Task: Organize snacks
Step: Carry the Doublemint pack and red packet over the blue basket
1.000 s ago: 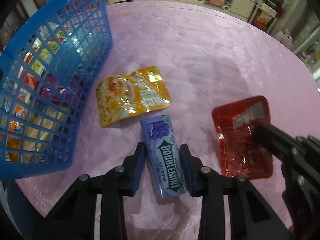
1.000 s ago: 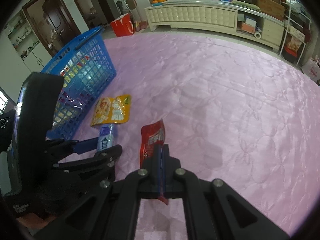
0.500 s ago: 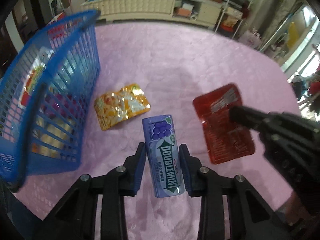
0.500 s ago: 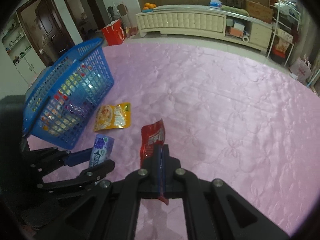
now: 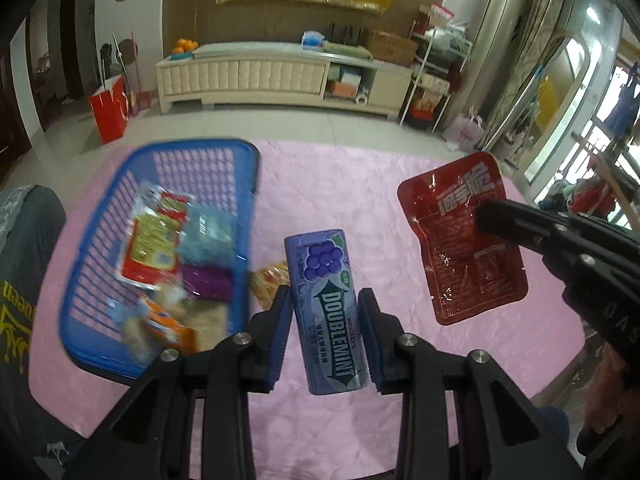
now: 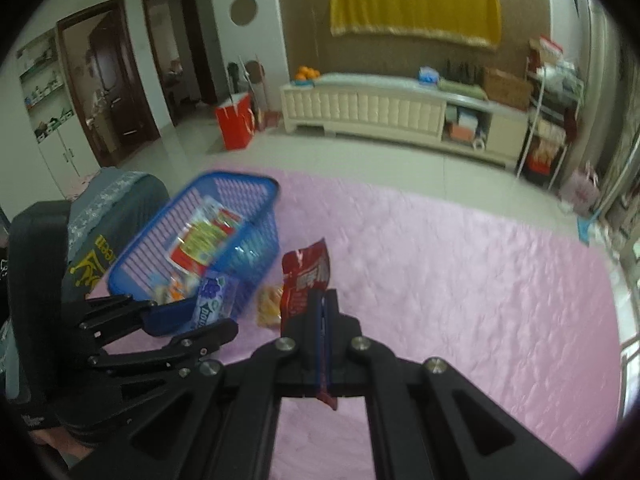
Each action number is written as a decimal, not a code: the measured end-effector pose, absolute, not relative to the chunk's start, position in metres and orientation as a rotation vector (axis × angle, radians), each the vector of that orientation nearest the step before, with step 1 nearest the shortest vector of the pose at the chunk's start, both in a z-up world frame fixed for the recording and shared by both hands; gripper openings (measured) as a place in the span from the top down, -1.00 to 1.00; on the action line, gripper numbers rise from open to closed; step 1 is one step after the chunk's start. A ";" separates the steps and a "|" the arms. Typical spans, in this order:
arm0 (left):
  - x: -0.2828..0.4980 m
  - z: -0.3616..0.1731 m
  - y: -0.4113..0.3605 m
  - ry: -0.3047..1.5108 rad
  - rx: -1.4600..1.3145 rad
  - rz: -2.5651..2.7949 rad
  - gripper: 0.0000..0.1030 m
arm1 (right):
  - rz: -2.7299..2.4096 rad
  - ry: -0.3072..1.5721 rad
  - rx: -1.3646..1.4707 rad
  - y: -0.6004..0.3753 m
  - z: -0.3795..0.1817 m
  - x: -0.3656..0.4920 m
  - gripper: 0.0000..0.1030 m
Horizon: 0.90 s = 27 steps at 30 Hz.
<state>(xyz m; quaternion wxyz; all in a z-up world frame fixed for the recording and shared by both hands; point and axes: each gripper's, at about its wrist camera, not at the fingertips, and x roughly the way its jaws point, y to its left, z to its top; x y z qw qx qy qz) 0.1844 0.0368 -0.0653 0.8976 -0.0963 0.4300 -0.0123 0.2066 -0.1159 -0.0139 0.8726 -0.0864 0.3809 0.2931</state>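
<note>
Blue basket (image 5: 248, 184) sits ahead-left of left gripper (image 5: 326, 322), jaws pinching gum box (image 5: 326, 312) lengthwise; right gripper (image 6: 322, 312) jaws pinch red pouch (image 6: 306, 280).

We can read "DOUBLEMINT" and, smaller, "WRIGLEY'S" on the purple gum box (image 5: 326, 312). The red packet (image 5: 460, 236) carries white Chinese characters, which we cannot read. Other prints are too blurred.

Cream sideboard (image 6: 400, 112) below yellow cloth (image 6: 412, 4); oranges (image 6: 307, 73) atop; red bag (image 6: 236, 126) beside.
</note>
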 end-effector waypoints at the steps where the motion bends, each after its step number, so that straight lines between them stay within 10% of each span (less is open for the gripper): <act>1: 0.184 -0.064 0.044 0.883 -0.198 -0.025 0.40 | 0.616 0.789 -0.187 -0.109 -0.010 0.205 0.94; 27: 0.164 -0.063 0.176 0.845 -0.235 0.082 0.40 | 0.726 0.789 -0.230 0.017 -0.019 0.197 0.94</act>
